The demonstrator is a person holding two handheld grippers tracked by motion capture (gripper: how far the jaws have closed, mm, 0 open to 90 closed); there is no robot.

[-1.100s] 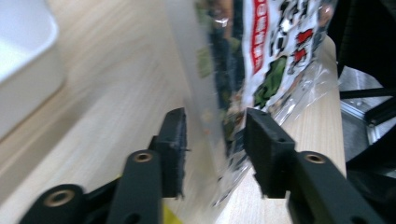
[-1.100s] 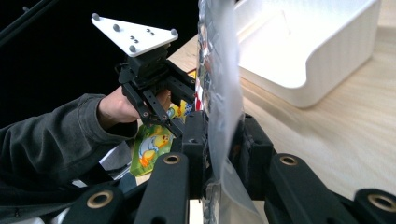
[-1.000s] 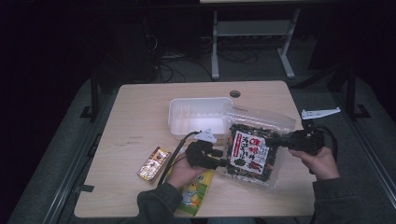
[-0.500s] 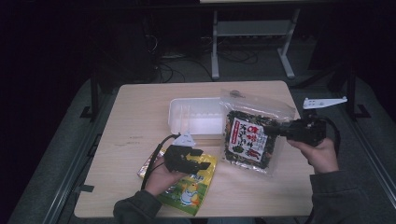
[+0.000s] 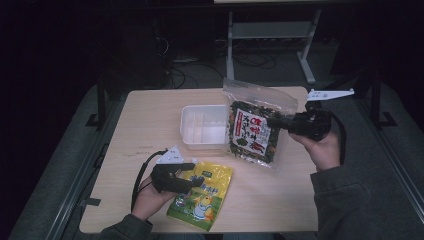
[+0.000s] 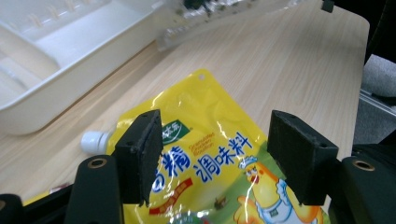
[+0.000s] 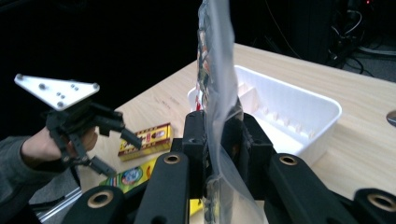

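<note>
- Seaweed bag [image 5: 256, 131] hangs upright above the worktop [image 5: 150, 120], at 3 o'clock of the tray [image 5: 202, 126], pinched at its edge by the right tongs [image 5: 272, 121].
- Left tongs [image 5: 194, 173], jaws just opened wider, hover unclamped over the yellow pouch [image 5: 202, 195] at 6 o'clock.
- Small box [image 7: 145, 140] lies beside the pouch.

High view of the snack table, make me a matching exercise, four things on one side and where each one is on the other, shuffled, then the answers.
Things:
1. seaweed snack bag
2. yellow pouch
3. white tray
4. left claw

Places or states:
A. lying flat on the table, near edge
B. open above the yellow pouch
C. pinched and lifted by the right claw
D. sitting mid-table, nothing in it

Pairs: 1-C, 2-A, 3-D, 4-B
</note>
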